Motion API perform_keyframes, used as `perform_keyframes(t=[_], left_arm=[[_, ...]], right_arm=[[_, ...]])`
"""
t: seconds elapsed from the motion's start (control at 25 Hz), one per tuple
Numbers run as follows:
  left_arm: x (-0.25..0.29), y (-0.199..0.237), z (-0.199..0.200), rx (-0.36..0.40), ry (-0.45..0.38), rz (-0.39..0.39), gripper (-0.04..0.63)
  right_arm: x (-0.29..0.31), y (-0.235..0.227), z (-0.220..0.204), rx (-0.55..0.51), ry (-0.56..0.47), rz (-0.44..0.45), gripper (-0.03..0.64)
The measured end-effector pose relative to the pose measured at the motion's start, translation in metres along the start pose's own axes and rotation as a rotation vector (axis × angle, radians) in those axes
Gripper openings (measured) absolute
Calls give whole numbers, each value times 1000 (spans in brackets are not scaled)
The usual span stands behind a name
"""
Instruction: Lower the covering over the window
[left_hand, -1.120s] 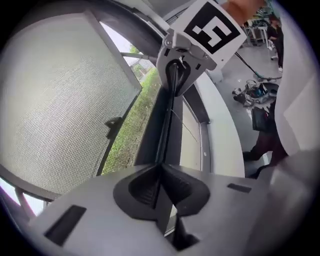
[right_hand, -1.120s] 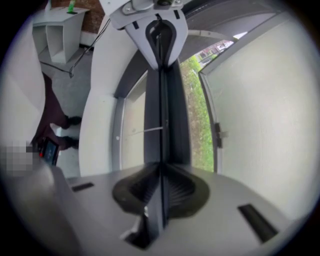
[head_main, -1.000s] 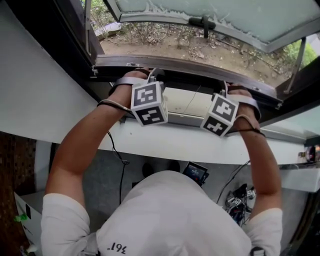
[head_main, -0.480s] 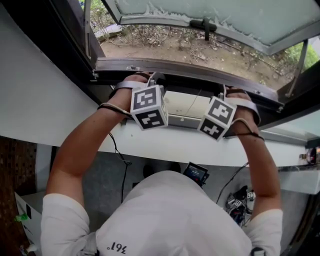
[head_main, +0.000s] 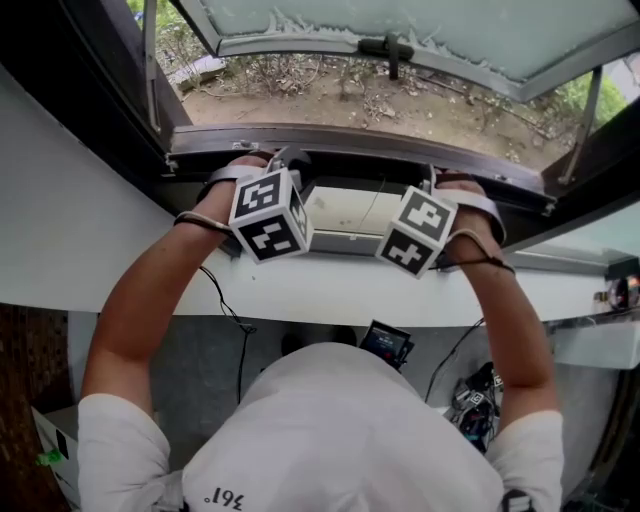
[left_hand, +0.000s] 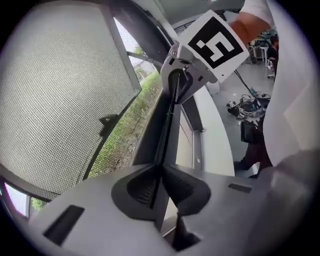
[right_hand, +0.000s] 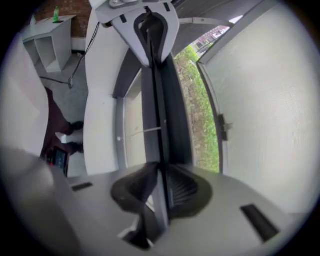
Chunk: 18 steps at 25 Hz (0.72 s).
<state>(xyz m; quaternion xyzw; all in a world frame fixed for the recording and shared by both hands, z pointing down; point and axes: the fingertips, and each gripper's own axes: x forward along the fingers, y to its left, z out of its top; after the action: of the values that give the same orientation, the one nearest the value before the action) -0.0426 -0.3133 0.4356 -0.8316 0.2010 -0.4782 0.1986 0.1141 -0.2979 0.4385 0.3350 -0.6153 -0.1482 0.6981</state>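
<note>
A fine mesh screen covers the window, ending in a thin dark bottom rail that lies low against the frame. My left gripper and right gripper reach to this rail about a forearm apart. In the left gripper view the rail runs edge-on between the left gripper's pads. In the right gripper view the rail does the same through the right gripper. Both pairs of jaws have just been opening. The pads stand close beside the rail with it still between them.
Beyond the screen an outward-hinged glass pane with a dark handle stands open over bare ground. A white sill runs under the grippers. Below it are a small lit device and loose cables. A white shelf unit stands by the wall.
The whole picture has slid left and up as the head moved. Both grippers keep their places on the rail at the window's bottom edge.
</note>
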Motion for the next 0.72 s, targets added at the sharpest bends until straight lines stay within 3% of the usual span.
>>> perform_keyframes(t=[0.28, 0.48, 0.72], left_arm=[[-1, 2, 3, 5, -14, 1, 63], [-3, 5, 2, 14, -23, 54, 63], [-7, 4, 3, 86, -53, 129, 63]], right_arm=[[1, -3, 1, -15, -32, 0, 91], [0, -4, 2, -56, -33, -32, 91], [-3, -1, 0, -102, -79, -70, 91]])
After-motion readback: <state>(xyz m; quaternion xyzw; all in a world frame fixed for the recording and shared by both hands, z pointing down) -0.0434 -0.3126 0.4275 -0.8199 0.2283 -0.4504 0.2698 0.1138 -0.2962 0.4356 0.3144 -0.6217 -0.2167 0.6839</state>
